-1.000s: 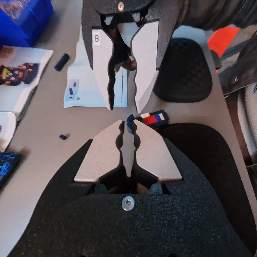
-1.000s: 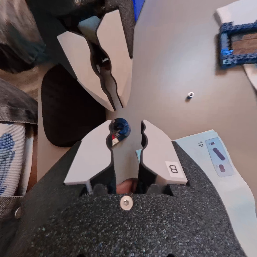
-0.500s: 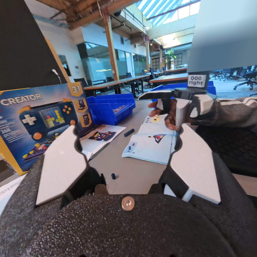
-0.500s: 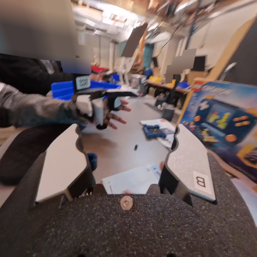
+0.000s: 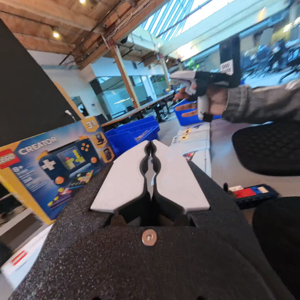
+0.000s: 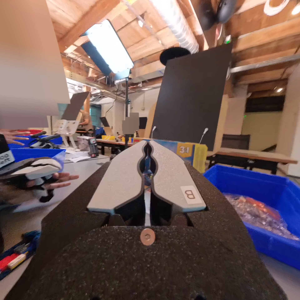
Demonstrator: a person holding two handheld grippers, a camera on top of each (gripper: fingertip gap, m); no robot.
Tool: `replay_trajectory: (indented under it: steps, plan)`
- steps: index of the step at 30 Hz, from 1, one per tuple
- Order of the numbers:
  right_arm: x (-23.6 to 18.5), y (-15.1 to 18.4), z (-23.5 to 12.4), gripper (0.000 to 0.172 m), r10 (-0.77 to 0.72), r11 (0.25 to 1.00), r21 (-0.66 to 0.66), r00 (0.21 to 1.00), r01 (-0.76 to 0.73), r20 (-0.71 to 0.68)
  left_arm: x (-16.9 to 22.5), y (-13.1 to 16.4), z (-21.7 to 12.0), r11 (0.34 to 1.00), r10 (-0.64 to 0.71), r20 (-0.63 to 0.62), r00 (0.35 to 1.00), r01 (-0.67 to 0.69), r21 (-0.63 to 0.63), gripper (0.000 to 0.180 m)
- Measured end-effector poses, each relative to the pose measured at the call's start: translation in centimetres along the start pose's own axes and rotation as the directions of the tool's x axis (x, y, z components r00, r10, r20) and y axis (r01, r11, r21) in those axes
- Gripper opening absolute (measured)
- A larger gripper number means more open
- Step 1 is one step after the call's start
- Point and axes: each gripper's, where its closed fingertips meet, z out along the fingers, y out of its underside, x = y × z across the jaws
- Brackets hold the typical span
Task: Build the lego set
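My left gripper (image 5: 150, 143) is shut, its fingertips touching with nothing between them, held level above the grey table (image 5: 225, 180). My right gripper (image 6: 147, 142) is also shut with nothing between its fingertips, and it points at a toy brick box (image 6: 186, 151). A small dark blue brick assembly (image 5: 250, 194) with red, blue and white tiles lies on the table to the right of my left gripper. It also shows at the lower left of the right wrist view (image 6: 14, 258). Each gripper shows in the other's view, hand-held: the right one (image 5: 182, 77) and the left one (image 6: 39, 166).
The toy box (image 5: 48, 165) stands at the left. Blue bins (image 5: 133, 134) sit behind it. Open instruction booklets (image 5: 194, 139) lie on the table. A blue bin (image 6: 253, 183) with plastic bags is on the right. A black seat pad (image 5: 267, 146) is on the right. Left tips to right tips: about 20 cm.
Both grippers rose from pointing down at the brick assembly to level. Both opened wide half a second ago and have now come together on nothing.
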Motion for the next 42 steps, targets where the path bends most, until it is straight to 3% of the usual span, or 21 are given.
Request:
replay_trajectory:
  steps: [3,4,5,7,8,9,11,12,13,14,15,16,19,22,25,26,28,30,33,38,42]
  plan:
    - [-0.1,1.4,0.2,0.005,0.065,0.996,-0.068,0.997,-0.062,0.051,0.2,-0.2,0.2,1.000,-0.001,-0.002,1.000,0.001,0.002,0.009]
    - [-0.4,1.3,0.6,0.050,0.065,0.997,-0.045,0.996,-0.062,0.057,0.1,-0.9,0.3,0.998,-0.020,0.022,1.000,0.019,0.052,0.056]
    - [-0.5,1.2,1.0,0.053,0.063,0.998,-0.026,0.996,-0.062,0.055,0.1,-1.2,0.6,0.996,-0.054,0.024,0.998,0.052,0.066,0.108]
    - [-2.0,3.1,0.9,0.059,0.069,0.987,-0.152,0.988,-0.048,0.136,0.5,-0.3,1.1,0.992,-0.128,-0.006,0.992,0.128,0.001,0.121]
    - [-2.8,4.5,0.6,0.000,0.051,0.966,-0.257,0.981,-0.002,0.186,1.2,-0.3,0.7,0.996,-0.089,-0.045,0.995,0.089,-0.007,0.050]
    - [-2.7,6.1,0.5,0.000,0.039,0.933,-0.360,0.983,0.029,0.179,1.1,-0.2,0.4,1.000,-0.024,-0.022,0.999,0.024,-0.014,0.000]
    - [-2.9,8.8,0.0,0.001,-0.018,0.862,-0.491,0.975,0.127,0.220,1.6,0.1,0.7,0.995,0.052,-0.049,0.997,-0.055,-0.078,0.000]
    - [-3.2,9.9,-0.2,0.029,-0.038,0.841,-0.515,0.968,0.164,0.246,1.9,-0.5,0.8,0.997,0.054,-0.060,0.997,-0.057,-0.053,0.001]
    - [-3.2,11.0,-0.3,0.063,-0.063,0.817,-0.539,0.960,0.207,0.274,2.1,-1.0,0.8,0.998,0.048,-0.075,0.996,-0.051,-0.034,0.016]
    - [-2.8,12.4,-0.6,0.073,-0.089,0.770,-0.585,0.951,0.254,0.297,2.6,-1.0,0.8,0.998,0.038,-0.120,0.992,-0.044,-0.046,0.047]
    - [-2.1,13.9,-1.0,0.068,-0.096,0.708,-0.643,0.942,0.292,0.321,3.0,-0.4,0.8,0.995,0.014,-0.172,0.985,-0.031,-0.096,0.072]
    - [-1.5,15.2,-1.3,0.067,-0.069,0.646,-0.697,0.933,0.311,0.352,3.6,0.3,0.6,0.989,-0.018,-0.230,0.973,-0.017,-0.150,0.085]
    - [0.6,17.4,-1.0,0.060,0.126,0.533,-0.826,0.947,0.186,0.294,5.0,1.0,-0.1,0.984,-0.084,-0.336,0.938,0.024,-0.178,0.087]
    - [2.1,19.3,-0.3,0.039,0.289,0.435,-0.896,0.928,0.091,0.235,5.8,1.5,-0.4,0.979,-0.106,-0.382,0.918,0.030,-0.200,0.087]
    - [1.6,21.1,-1.2,0.026,0.298,0.395,-0.905,0.910,0.158,0.289,6.3,2.5,-0.8,0.974,-0.115,-0.418,0.901,0.021,-0.223,0.086]
    - [1.7,21.1,-1.3,0.008,0.243,0.406,-0.888,0.911,0.217,0.333,6.5,2.7,-0.8,0.973,-0.131,-0.427,0.895,0.033,-0.229,0.085]
    - [2.1,20.1,-1.0,0.008,0.103,0.419,-0.847,0.910,0.327,0.402,6.8,3.0,-0.9,0.971,-0.133,-0.444,0.886,0.027,-0.237,0.083]
    - [1.3,17.9,-0.1,0.008,0.057,0.491,-0.797,0.900,0.351,0.431,7.5,3.2,-1.1,0.968,-0.131,-0.492,0.861,0.003,-0.252,0.079]
    - [-1.3,13.7,1.0,0.008,0.101,0.620,-0.739,0.906,0.265,0.410,8.5,4.4,-1.1,0.947,-0.113,-0.555,0.824,-0.080,-0.311,0.075]
    - [-7.7,8.4,0.3,0.008,0.272,0.735,-0.670,0.860,0.103,0.432,10.9,6.4,-1.7,0.896,-0.117,-0.692,0.712,-0.225,-0.382,0.064]
    - [-9.9,7.0,-0.7,0.008,0.383,0.776,-0.630,0.812,-0.024,0.441,11.5,6.2,-1.2,0.883,-0.197,-0.769,0.608,-0.232,-0.409,0.079]
